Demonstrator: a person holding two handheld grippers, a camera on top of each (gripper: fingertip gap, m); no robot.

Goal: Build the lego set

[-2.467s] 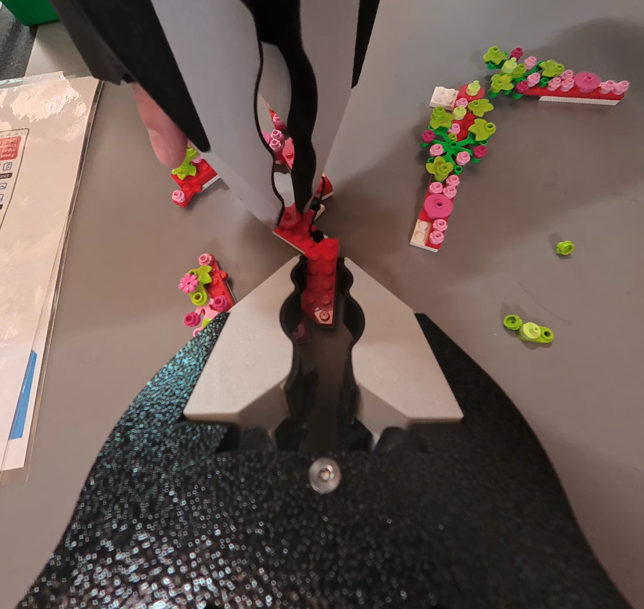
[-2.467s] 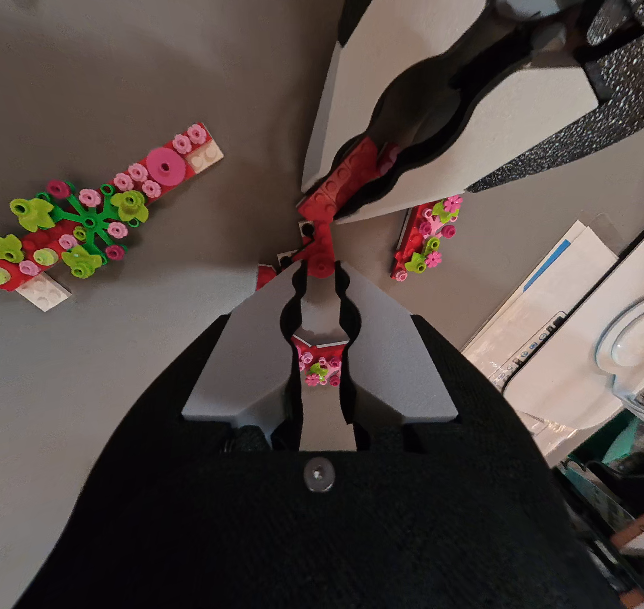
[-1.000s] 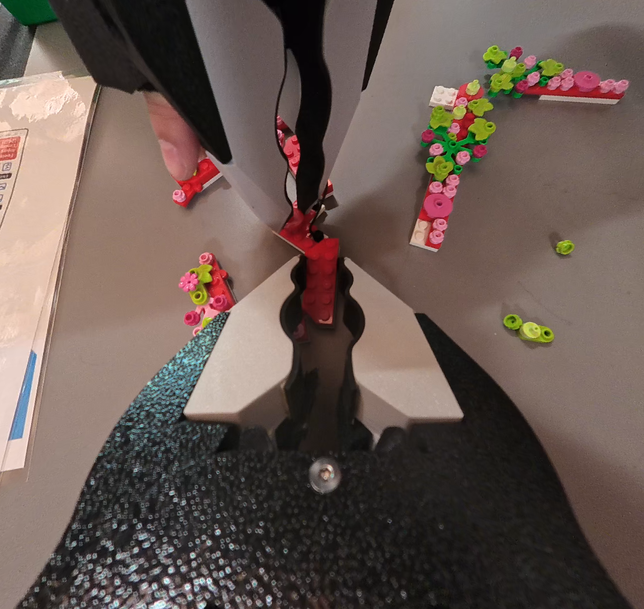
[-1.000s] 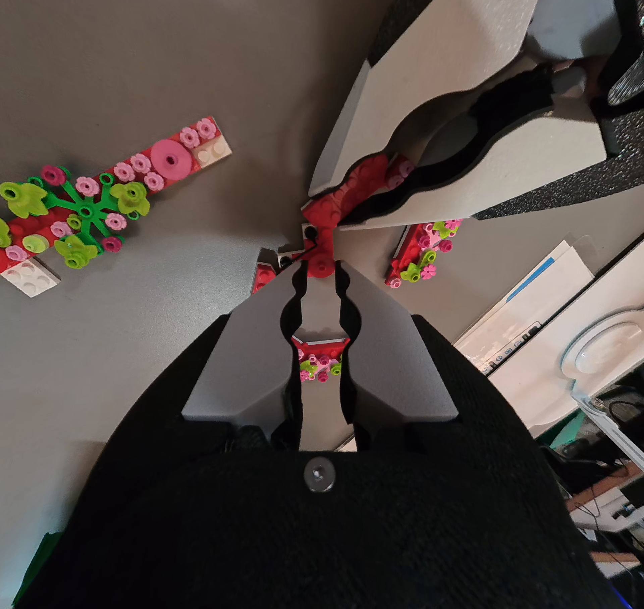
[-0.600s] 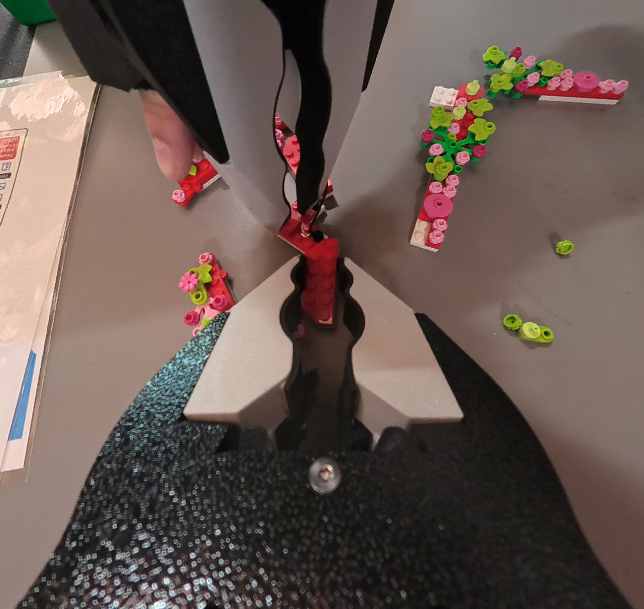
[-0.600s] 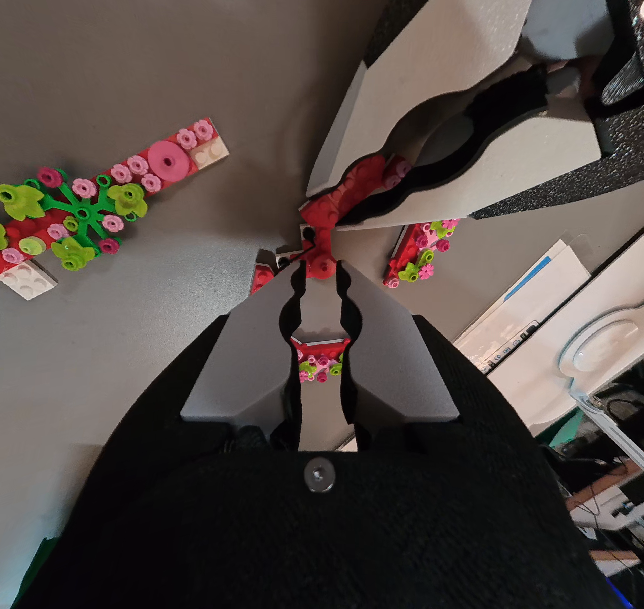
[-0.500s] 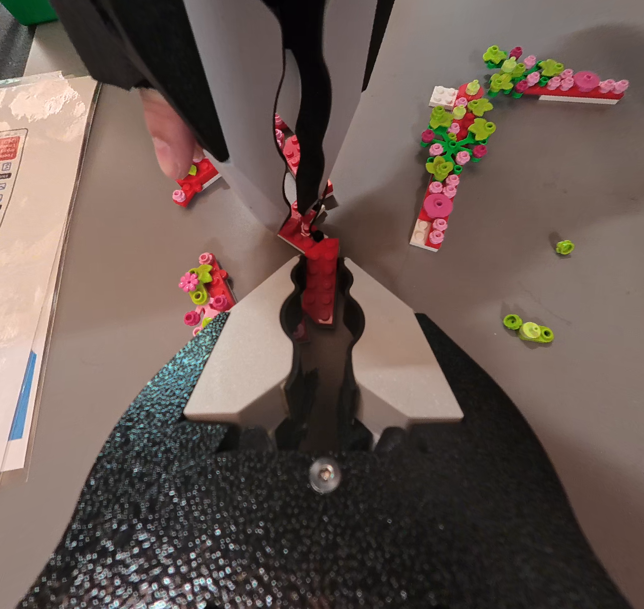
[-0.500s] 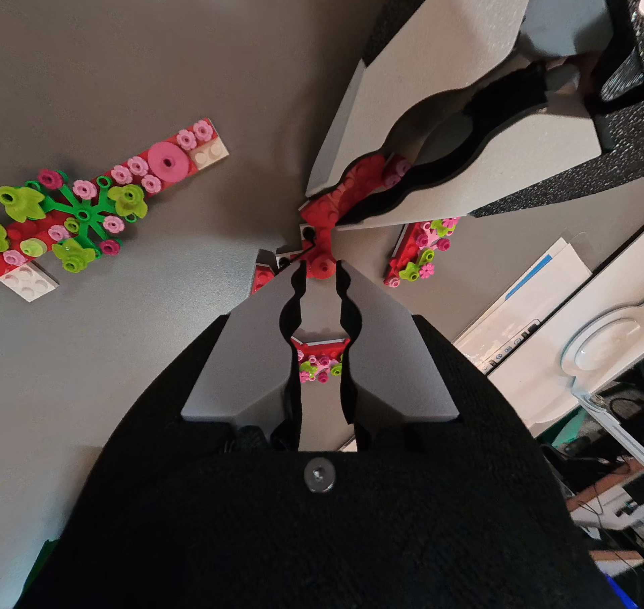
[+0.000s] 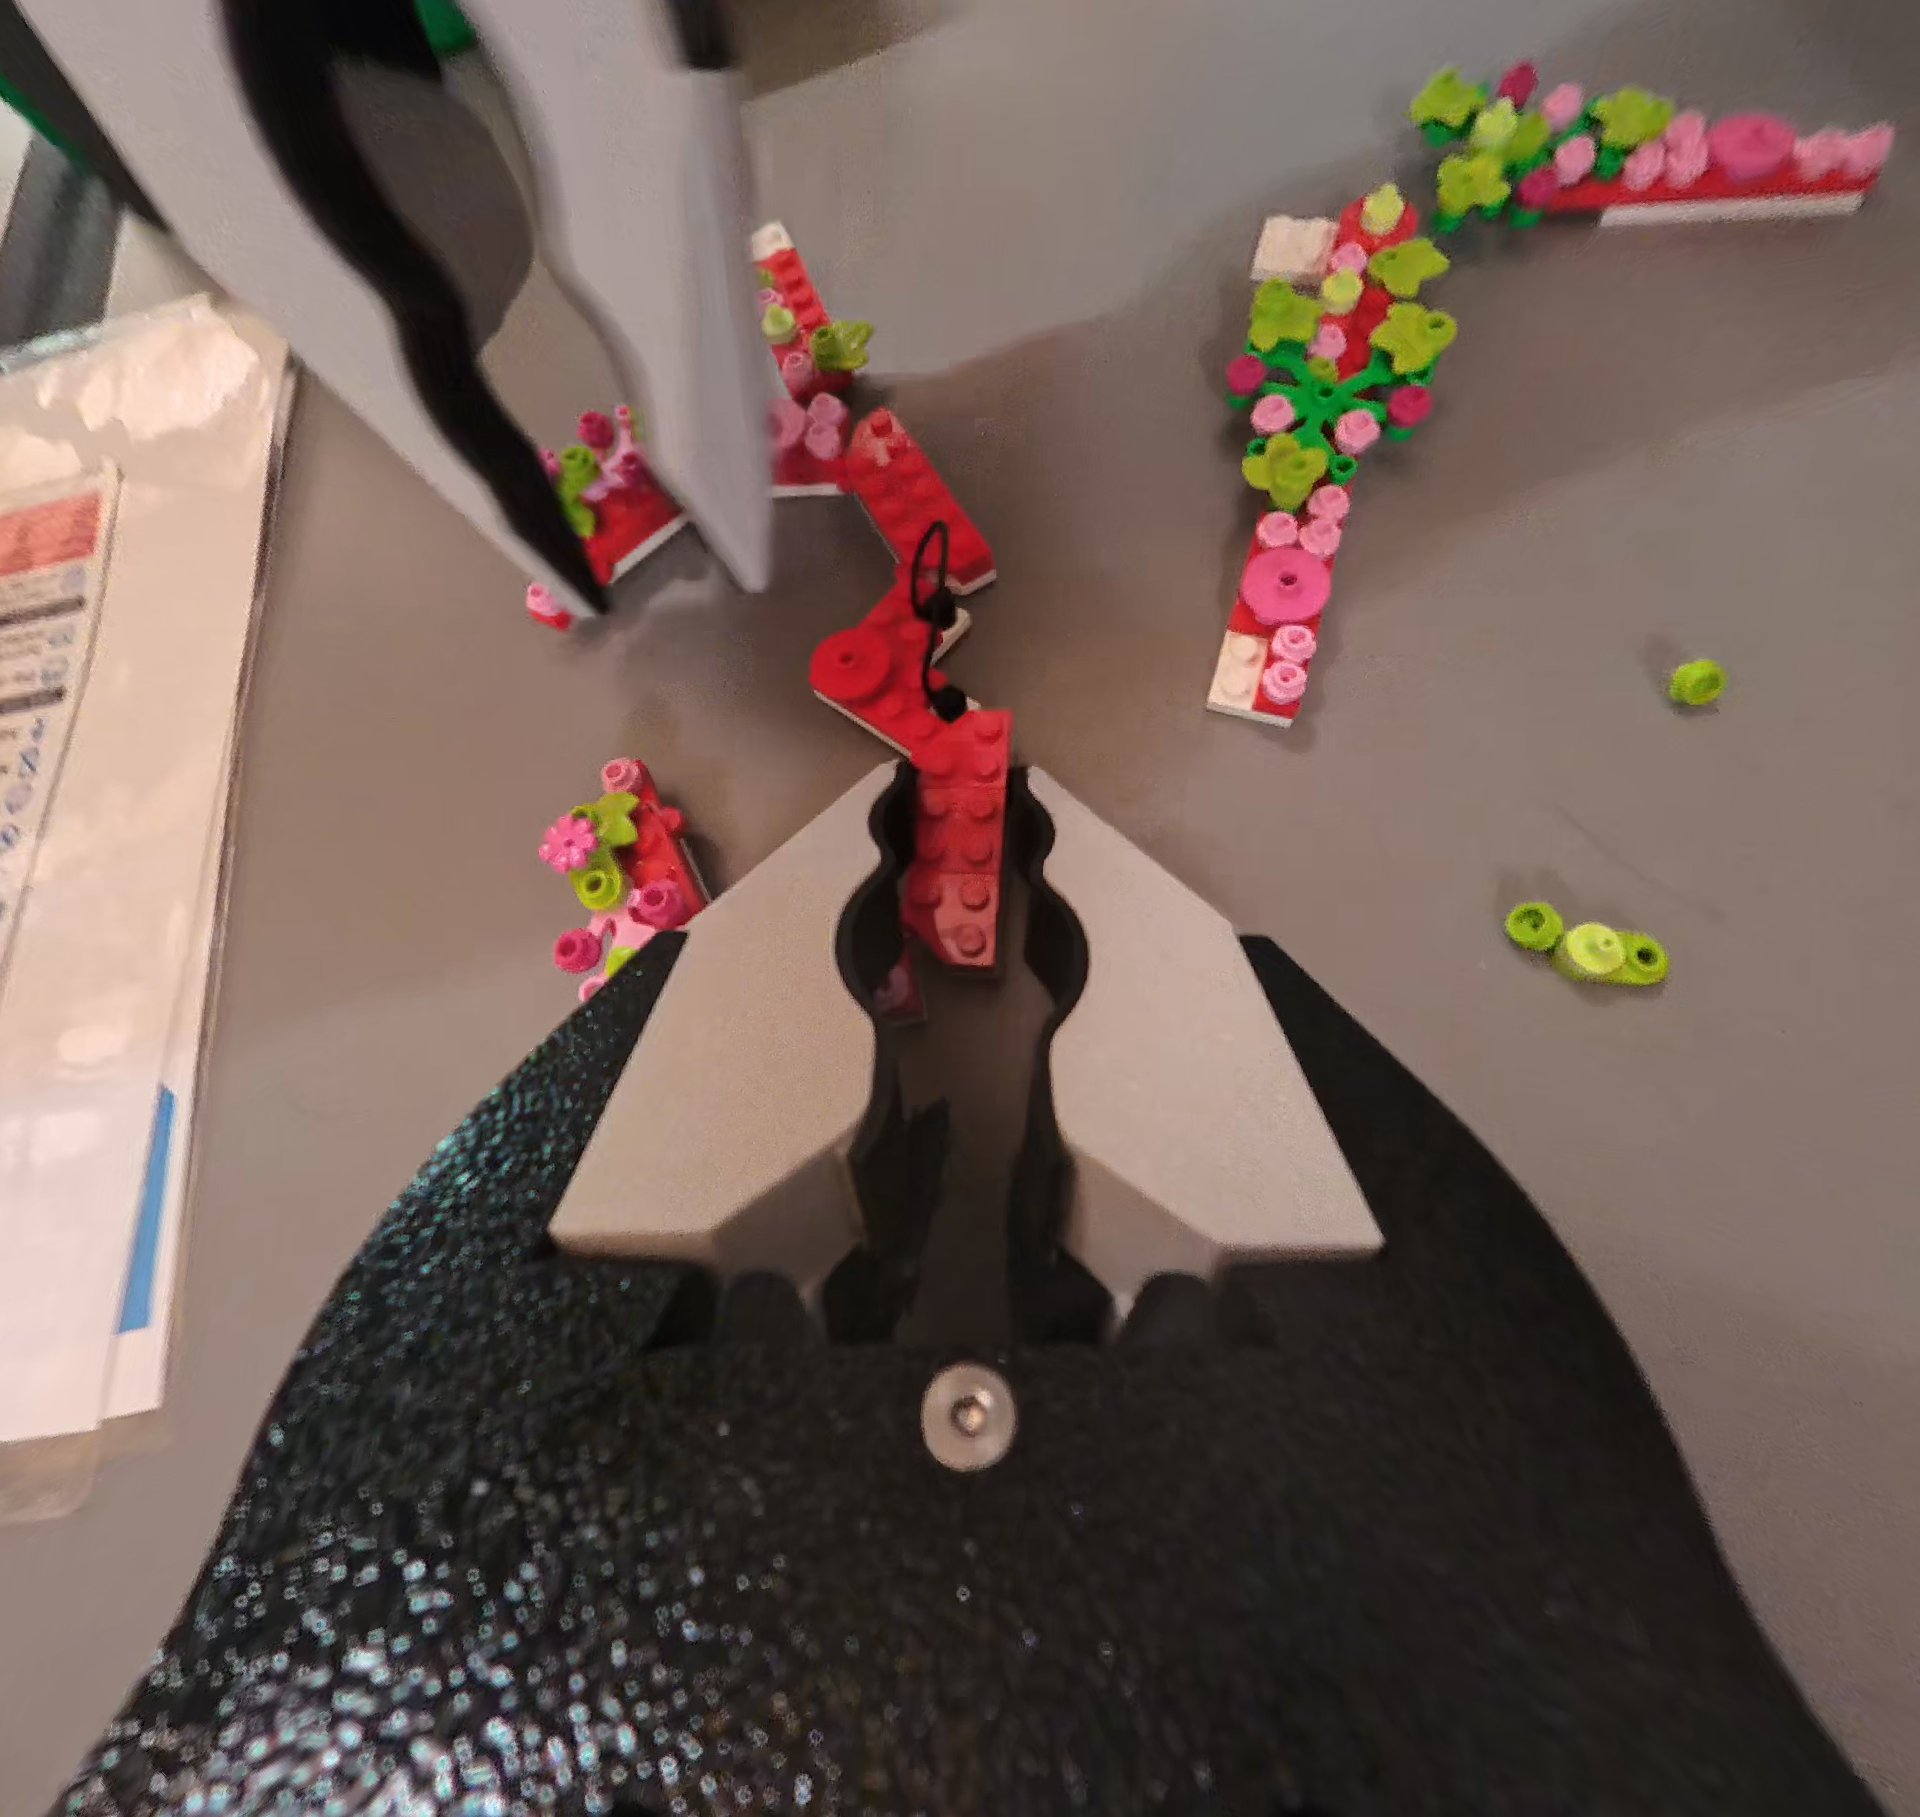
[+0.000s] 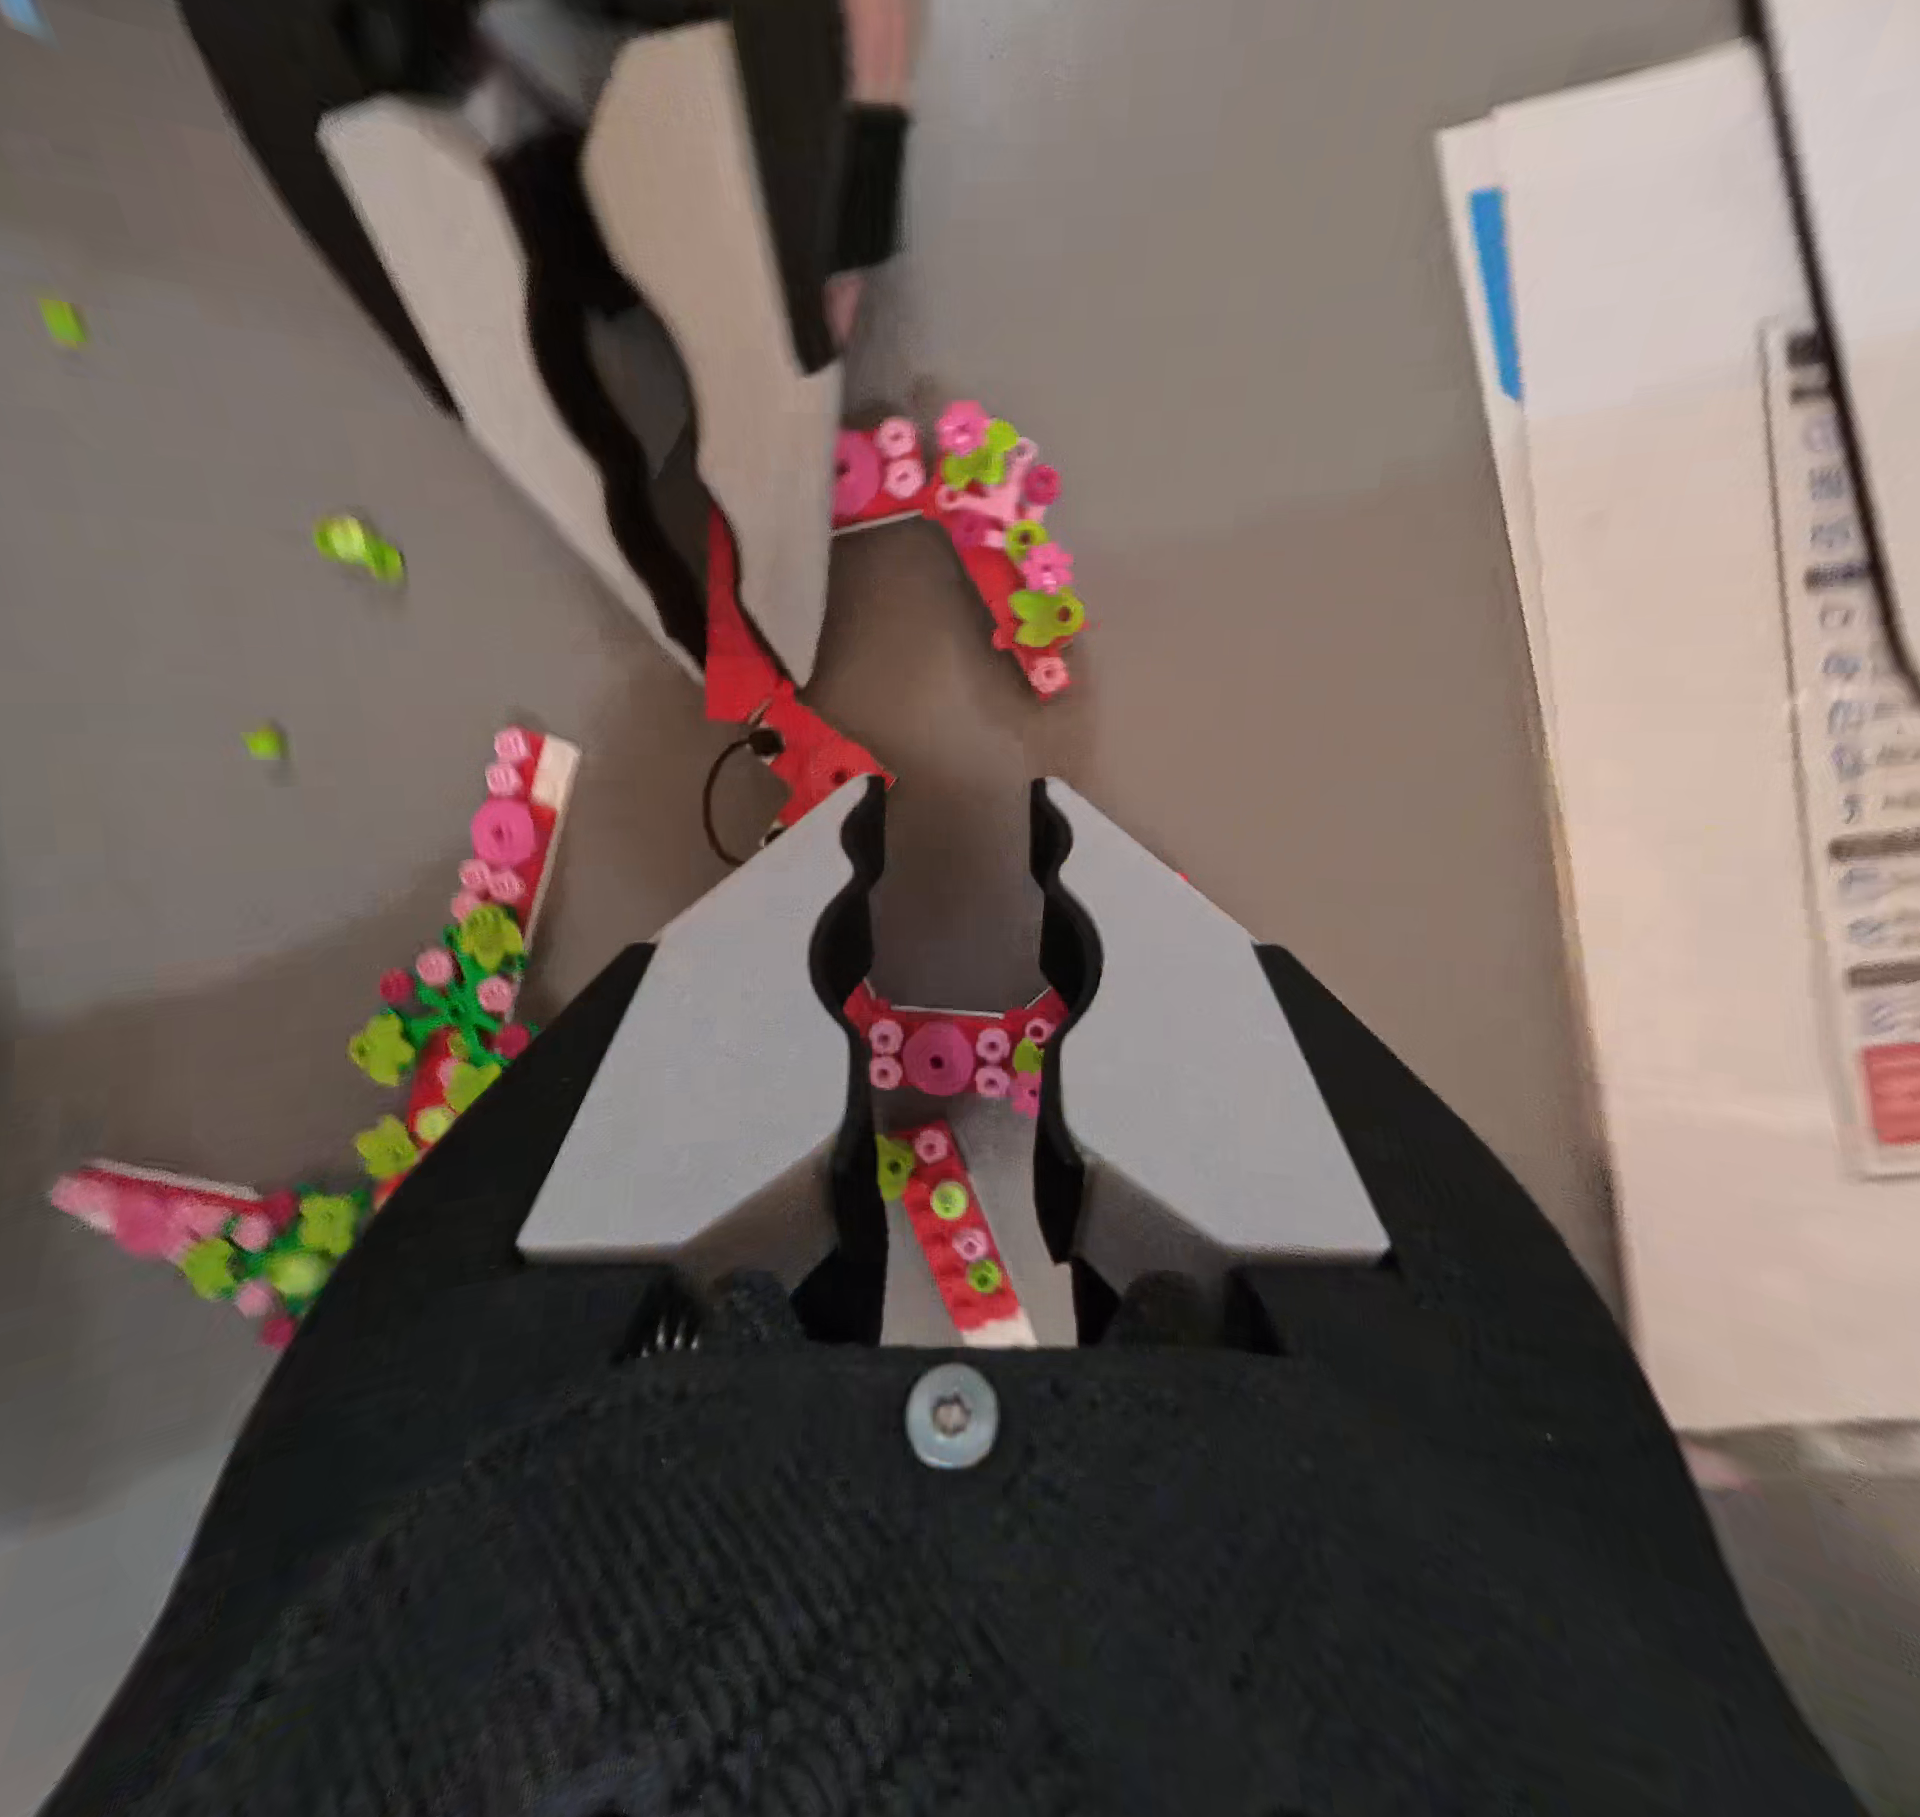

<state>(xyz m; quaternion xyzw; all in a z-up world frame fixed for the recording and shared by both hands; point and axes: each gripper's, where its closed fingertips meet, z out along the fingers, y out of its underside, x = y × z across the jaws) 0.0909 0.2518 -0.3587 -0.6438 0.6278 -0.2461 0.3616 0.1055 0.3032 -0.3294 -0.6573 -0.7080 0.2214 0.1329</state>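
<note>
Right gripper (image 10: 956, 791) has let go; left gripper (image 9: 961, 780) hides red chain's (image 9: 914, 645) end.

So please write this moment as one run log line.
left gripper: shut on red brick chain | right gripper: open, empty | flowered strips: lying on table

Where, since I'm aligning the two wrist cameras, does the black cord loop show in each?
Left wrist view: black cord loop centre, on the red plates, above the left gripper.
Right wrist view: left of centre, beside the right gripper.
Shared landmark: flowered L-strip.
</note>
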